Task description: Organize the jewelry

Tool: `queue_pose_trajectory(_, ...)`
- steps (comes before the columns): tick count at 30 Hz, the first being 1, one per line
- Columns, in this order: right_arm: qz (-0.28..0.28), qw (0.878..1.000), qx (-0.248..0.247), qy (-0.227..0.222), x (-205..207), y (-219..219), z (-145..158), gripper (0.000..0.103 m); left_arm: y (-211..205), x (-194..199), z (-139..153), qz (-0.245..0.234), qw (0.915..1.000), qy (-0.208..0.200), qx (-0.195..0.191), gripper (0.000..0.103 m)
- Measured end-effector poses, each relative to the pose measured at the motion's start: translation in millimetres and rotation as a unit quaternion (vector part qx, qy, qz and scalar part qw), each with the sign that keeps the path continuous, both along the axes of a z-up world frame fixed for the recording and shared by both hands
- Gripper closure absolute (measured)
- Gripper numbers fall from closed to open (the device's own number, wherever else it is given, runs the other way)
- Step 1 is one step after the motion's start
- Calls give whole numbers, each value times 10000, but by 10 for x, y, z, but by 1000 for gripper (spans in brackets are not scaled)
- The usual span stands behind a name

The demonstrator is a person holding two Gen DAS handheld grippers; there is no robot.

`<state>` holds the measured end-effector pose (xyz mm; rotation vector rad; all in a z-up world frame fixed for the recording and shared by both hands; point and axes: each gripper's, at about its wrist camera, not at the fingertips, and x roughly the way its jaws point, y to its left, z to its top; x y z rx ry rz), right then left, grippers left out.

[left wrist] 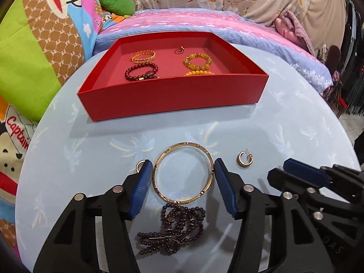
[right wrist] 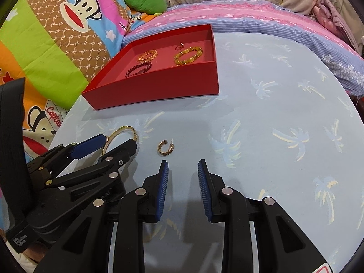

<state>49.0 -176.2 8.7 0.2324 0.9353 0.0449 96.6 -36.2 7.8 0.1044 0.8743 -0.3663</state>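
A gold bangle (left wrist: 183, 173) lies flat on the light blue table, and my left gripper (left wrist: 182, 166) is open with a blue pad on each side of it. A dark beaded necklace (left wrist: 173, 227) lies bunched just below the bangle. A small ring (left wrist: 140, 165) pokes out beside the left pad. A gold hoop earring (left wrist: 244, 159) lies to the right; in the right wrist view the earring (right wrist: 165, 147) sits just ahead of my open, empty right gripper (right wrist: 183, 166). The red tray (left wrist: 173, 95) holds several bracelets and a ring.
The round table (right wrist: 273, 113) has a palm-print cover. Colourful cartoon bedding (right wrist: 45, 45) and a green cushion (left wrist: 116, 0) lie behind the table on the left. A pink and blue quilt (left wrist: 182, 20) lies behind the tray.
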Motion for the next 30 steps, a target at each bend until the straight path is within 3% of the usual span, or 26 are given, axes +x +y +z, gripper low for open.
queue_pose_trajectory(9, 125, 9999, 13, -45, -68, 99, 69, 76, 350, -211, 189, 230, 9995, -73, -227, 49)
queue_pose_trajectory(18, 543, 9985, 90, 7, -105, 442, 57, 76, 905, -378, 137, 749, 9969, 81, -227, 49)
queue_pose_trajectory(30, 913, 9952, 337, 130, -7, 781, 15, 76, 952, -350, -22, 785, 9962, 290, -243, 49)
